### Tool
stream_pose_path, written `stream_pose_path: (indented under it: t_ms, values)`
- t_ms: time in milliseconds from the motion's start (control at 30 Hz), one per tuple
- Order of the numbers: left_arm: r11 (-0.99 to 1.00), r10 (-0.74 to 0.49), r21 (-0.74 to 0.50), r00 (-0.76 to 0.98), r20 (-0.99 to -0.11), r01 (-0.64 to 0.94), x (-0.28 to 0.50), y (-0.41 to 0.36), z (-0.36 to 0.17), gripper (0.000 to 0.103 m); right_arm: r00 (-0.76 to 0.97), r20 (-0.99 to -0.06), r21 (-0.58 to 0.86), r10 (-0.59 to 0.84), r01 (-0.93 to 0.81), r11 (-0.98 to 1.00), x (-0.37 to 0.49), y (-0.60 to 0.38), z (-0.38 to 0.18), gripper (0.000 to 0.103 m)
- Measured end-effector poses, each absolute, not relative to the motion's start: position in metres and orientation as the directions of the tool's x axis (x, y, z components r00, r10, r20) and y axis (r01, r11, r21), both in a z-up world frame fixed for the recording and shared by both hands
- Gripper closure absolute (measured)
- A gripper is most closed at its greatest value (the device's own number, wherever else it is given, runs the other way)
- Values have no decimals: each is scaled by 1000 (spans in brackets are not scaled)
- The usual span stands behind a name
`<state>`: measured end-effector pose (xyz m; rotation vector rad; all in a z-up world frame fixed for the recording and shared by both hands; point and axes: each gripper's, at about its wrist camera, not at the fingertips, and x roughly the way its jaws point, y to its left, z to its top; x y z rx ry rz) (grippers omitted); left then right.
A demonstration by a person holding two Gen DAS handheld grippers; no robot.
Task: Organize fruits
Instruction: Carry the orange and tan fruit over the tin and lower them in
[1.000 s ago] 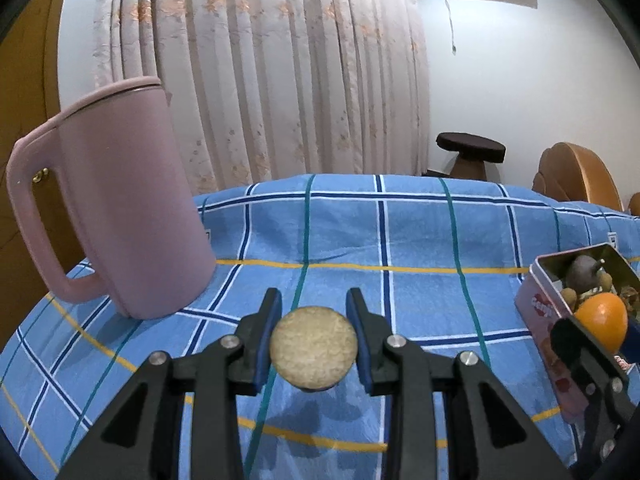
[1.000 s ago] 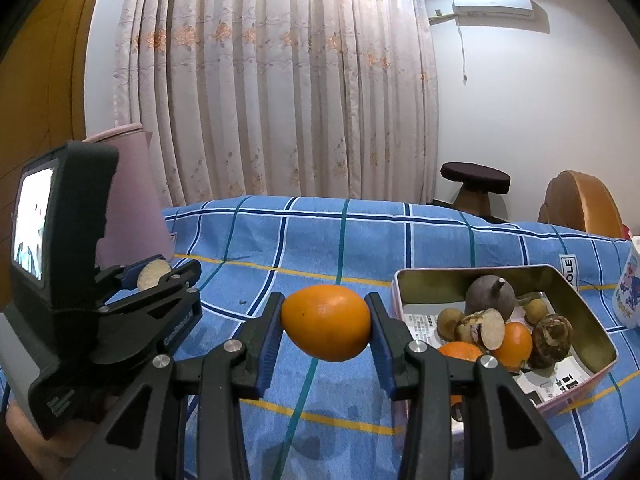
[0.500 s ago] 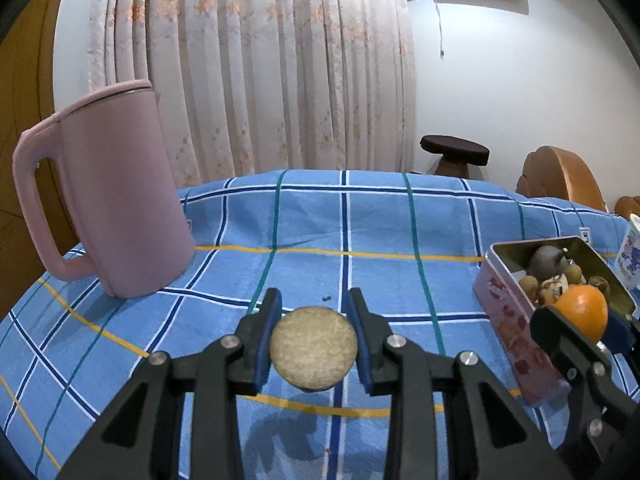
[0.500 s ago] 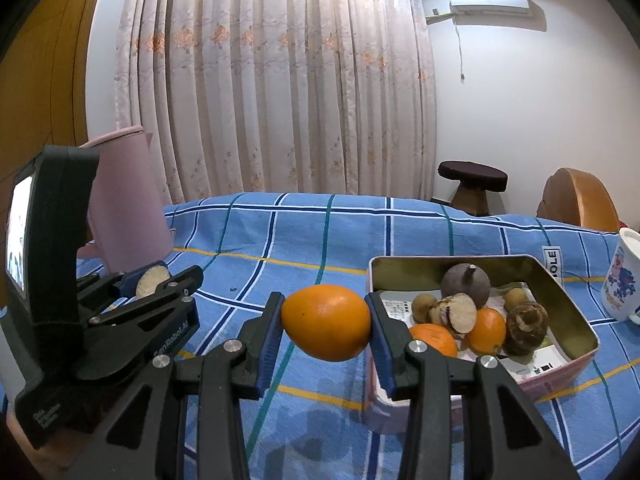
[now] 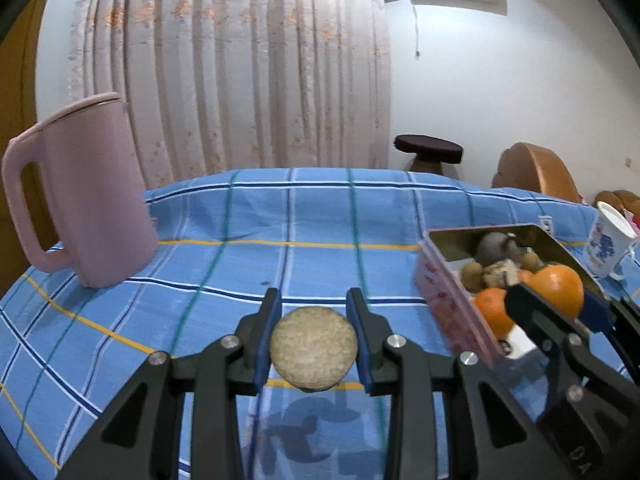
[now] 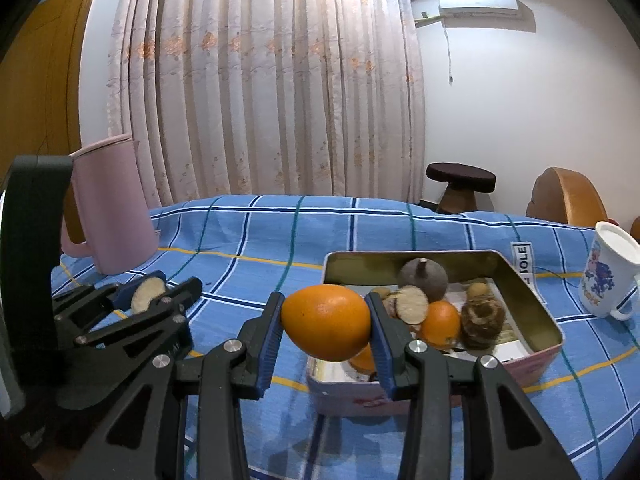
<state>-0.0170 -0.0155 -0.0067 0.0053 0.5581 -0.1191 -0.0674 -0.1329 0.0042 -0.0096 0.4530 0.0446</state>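
My left gripper (image 5: 314,342) is shut on a round, pale, rough-skinned fruit (image 5: 314,346) and holds it above the blue checked cloth, left of the tin. It also shows in the right wrist view (image 6: 150,294). My right gripper (image 6: 326,324) is shut on an orange (image 6: 326,322) and holds it above the near left corner of the pink tin (image 6: 536,354). The tin holds several fruits, among them a dark round one (image 6: 422,278) and an orange one (image 6: 440,324). In the left wrist view the tin (image 5: 444,308) lies at the right with the held orange (image 5: 558,288) over it.
A tall pink jug (image 5: 86,200) stands at the back left of the table (image 5: 320,220). A white printed mug (image 6: 610,276) stands right of the tin. A dark stool (image 6: 460,186) and a wooden chair back (image 6: 566,200) stand beyond the table.
Both grippers have moved right with their fruits held. The tin now sits closer and more central in the right wrist view, with the orange over its near corner; the mug has come into view.
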Motion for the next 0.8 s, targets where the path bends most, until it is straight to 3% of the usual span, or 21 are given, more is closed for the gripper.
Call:
stream_pose_path:
  t_ms: [800]
  values:
    - [969, -225, -26, 828, -513, 247, -39, -85, -1, 68, 910, -411, -31, -47, 38, 999, -87, -200, 9, 60]
